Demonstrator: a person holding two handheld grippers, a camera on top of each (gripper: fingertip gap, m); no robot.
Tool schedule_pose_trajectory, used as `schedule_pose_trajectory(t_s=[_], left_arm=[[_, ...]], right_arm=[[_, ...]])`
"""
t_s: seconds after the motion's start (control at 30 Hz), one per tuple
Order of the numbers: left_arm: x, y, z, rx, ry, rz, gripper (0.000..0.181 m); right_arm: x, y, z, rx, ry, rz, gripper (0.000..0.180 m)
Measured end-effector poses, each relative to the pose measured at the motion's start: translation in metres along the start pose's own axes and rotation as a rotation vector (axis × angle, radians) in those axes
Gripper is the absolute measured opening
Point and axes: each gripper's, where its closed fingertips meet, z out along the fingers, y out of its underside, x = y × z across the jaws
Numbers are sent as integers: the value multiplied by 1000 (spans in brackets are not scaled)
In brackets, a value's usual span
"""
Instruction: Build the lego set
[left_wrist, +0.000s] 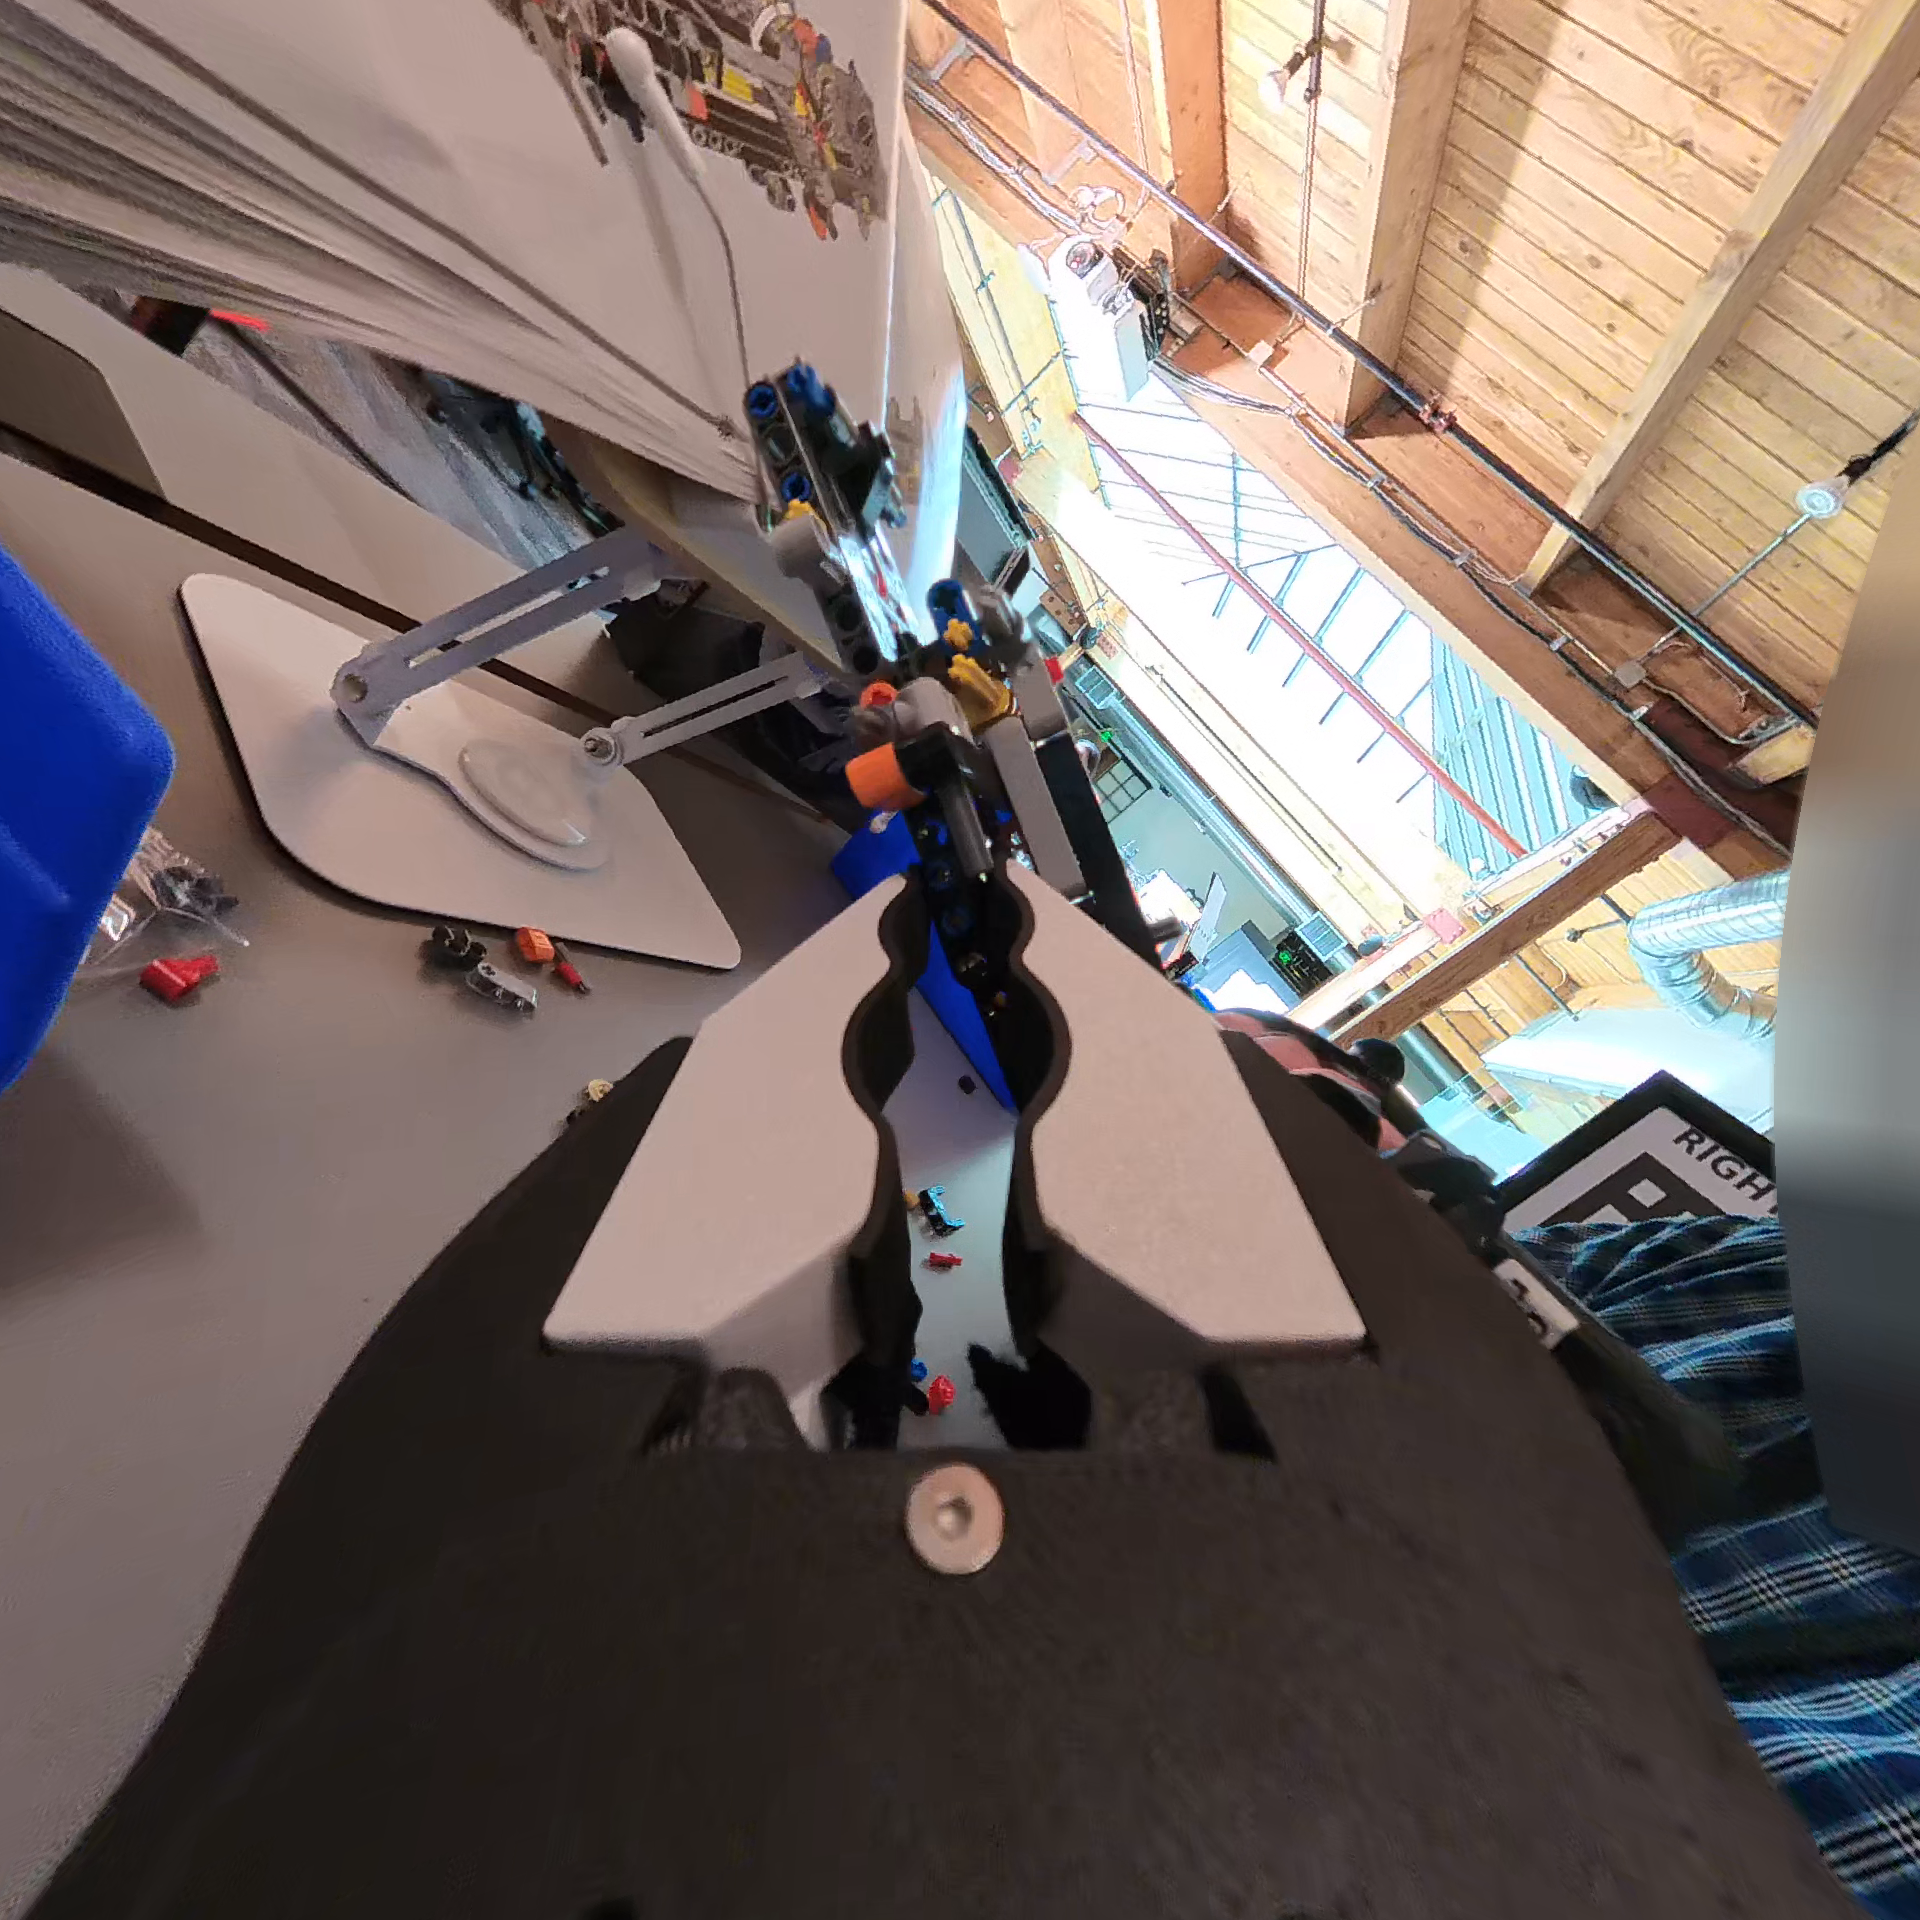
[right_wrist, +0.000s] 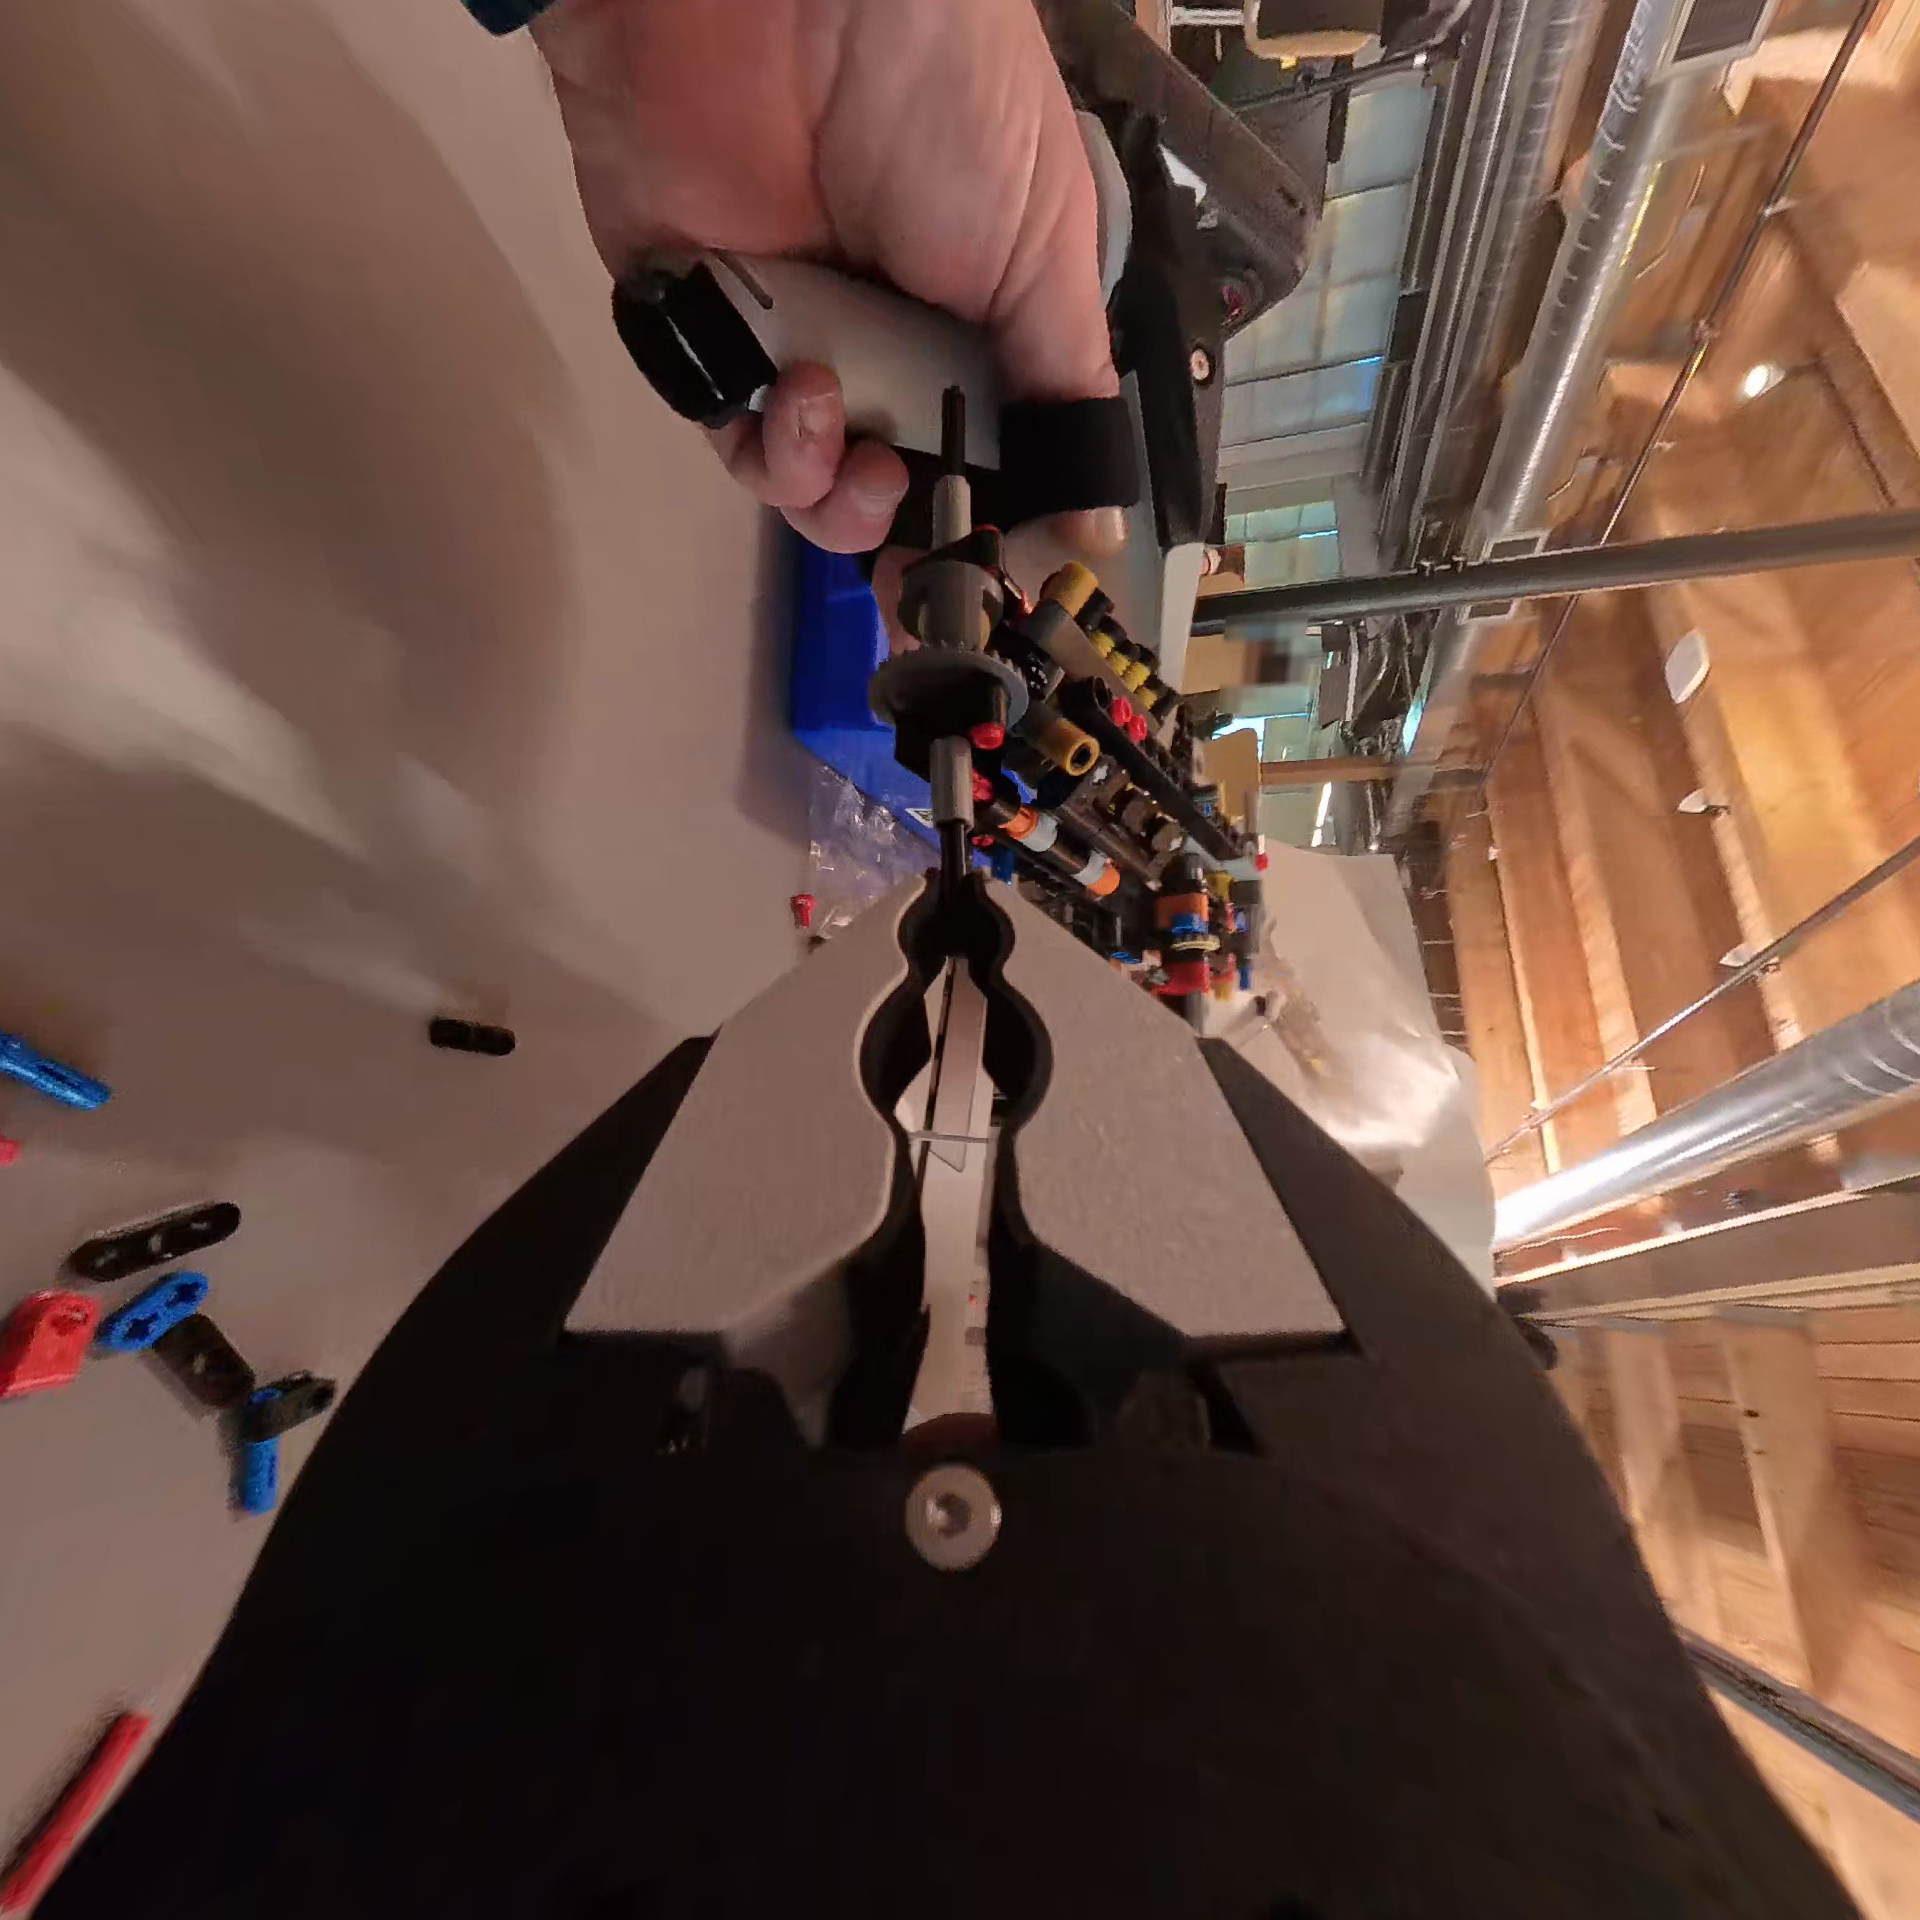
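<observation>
The part-built lego model (left_wrist: 940, 753) is a long frame of black, grey and blue beams with orange and yellow bits. My left gripper (left_wrist: 958, 883) is shut on its lower end and holds it up in the air. In the right wrist view the model (right_wrist: 1101, 748) runs off to the right. A black axle (right_wrist: 954, 847) with grey sleeves and a dark gear (right_wrist: 945, 686) sticks out of it towards me. My right gripper (right_wrist: 954, 888) is shut on the near end of that axle.
An open instruction book (left_wrist: 416, 156) rests on a white stand (left_wrist: 468, 790). A blue bin (left_wrist: 62, 810) sits at the left. Loose parts (left_wrist: 499, 961) lie on the grey table, with blue, black and red ones (right_wrist: 156, 1242) below my right gripper. A hand (right_wrist: 831, 135) grips the left gripper's handle.
</observation>
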Motion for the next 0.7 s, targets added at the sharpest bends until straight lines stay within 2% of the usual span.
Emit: schedule_pose_trajectory(t_s=[0.7], left_arm=[[-10,9,0,11,-31,-60,12]], right_arm=[[26,1,-9,8,101,12,0]])
